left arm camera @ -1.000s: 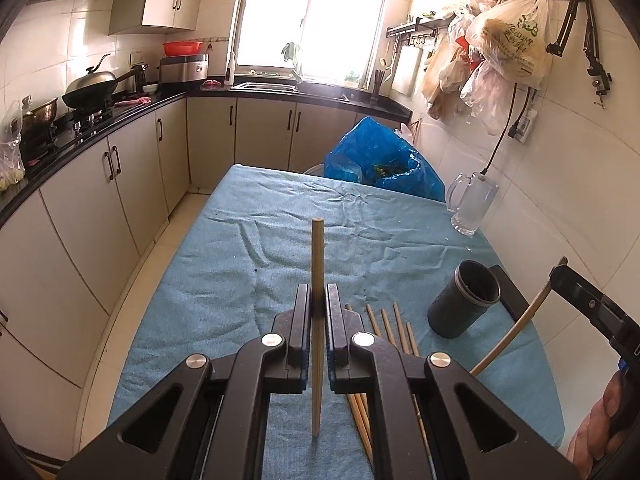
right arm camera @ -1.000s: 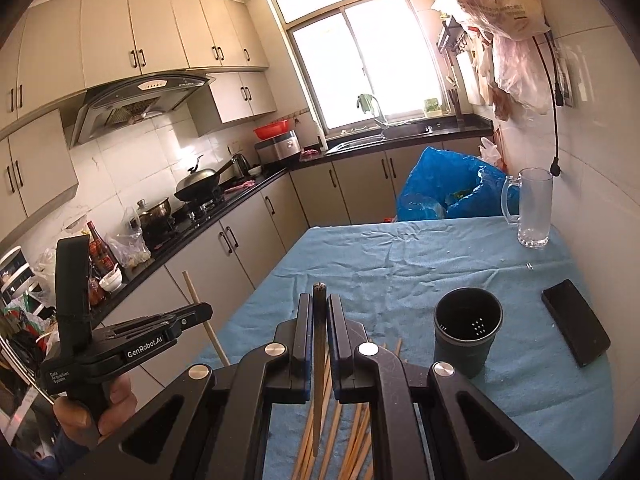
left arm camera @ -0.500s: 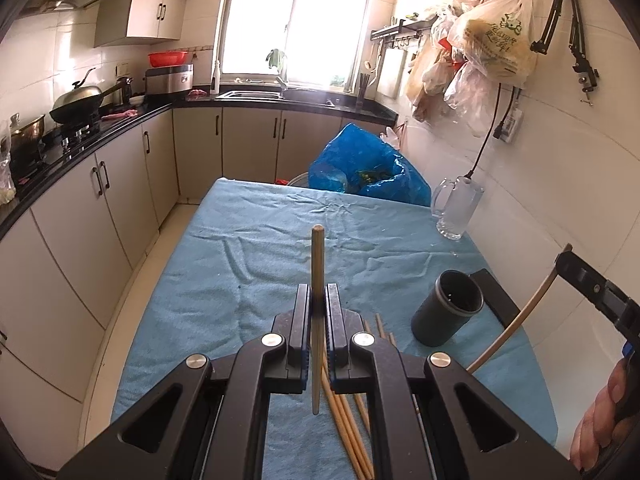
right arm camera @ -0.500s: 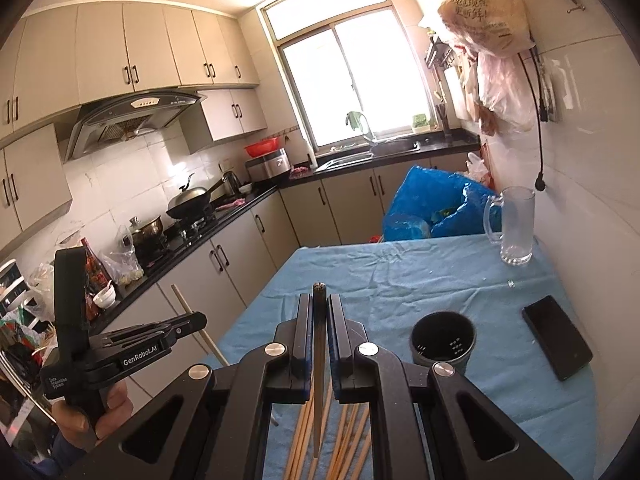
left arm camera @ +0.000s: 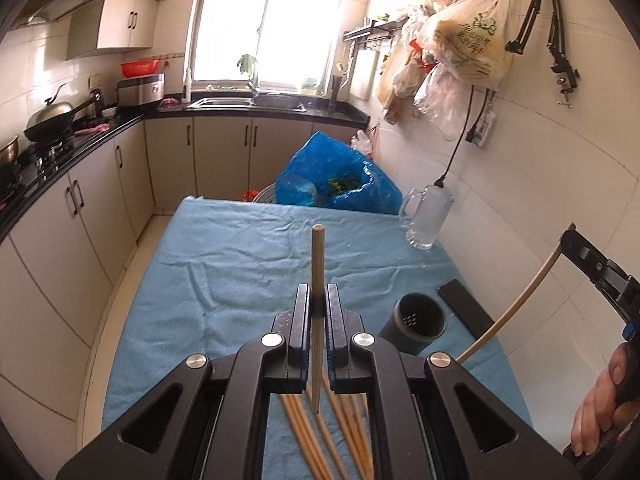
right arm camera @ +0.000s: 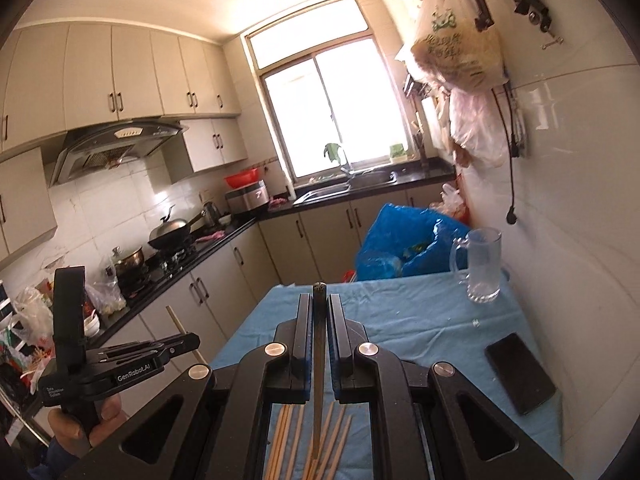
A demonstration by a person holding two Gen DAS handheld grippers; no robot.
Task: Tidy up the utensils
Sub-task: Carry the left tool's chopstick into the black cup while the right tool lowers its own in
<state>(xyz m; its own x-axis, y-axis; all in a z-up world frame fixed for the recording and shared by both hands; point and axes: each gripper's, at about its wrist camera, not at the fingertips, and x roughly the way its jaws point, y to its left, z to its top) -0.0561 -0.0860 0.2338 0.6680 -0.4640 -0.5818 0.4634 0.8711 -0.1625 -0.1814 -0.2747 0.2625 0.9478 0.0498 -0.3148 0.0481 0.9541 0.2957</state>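
My left gripper (left arm camera: 318,292) is shut on a wooden chopstick (left arm camera: 318,256), held upright above the blue-cloth table (left arm camera: 224,272). My right gripper (right arm camera: 319,300) is shut on a second chopstick (right arm camera: 319,360), also lifted off the cloth. Each gripper shows in the other's view: the right gripper (left arm camera: 570,240) at the far right with its chopstick (left arm camera: 516,304) slanting down, the left gripper (right arm camera: 192,340) at the lower left. Several loose chopsticks (left arm camera: 320,440) lie below my jaws. A dark cylindrical holder (left arm camera: 418,322) stands right of them; the right wrist view hides it.
A black phone (right arm camera: 520,372) lies near the table's right edge by the tiled wall. A glass mug (left arm camera: 428,216) and a blue plastic bag (left arm camera: 336,180) sit at the far end. Kitchen cabinets and a stove counter (left arm camera: 60,148) run along the left, across a narrow floor aisle.
Both grippers have risen with their chopsticks, so the table looks farther below. The dark holder has dropped out of sight behind my jaws in the right wrist view.
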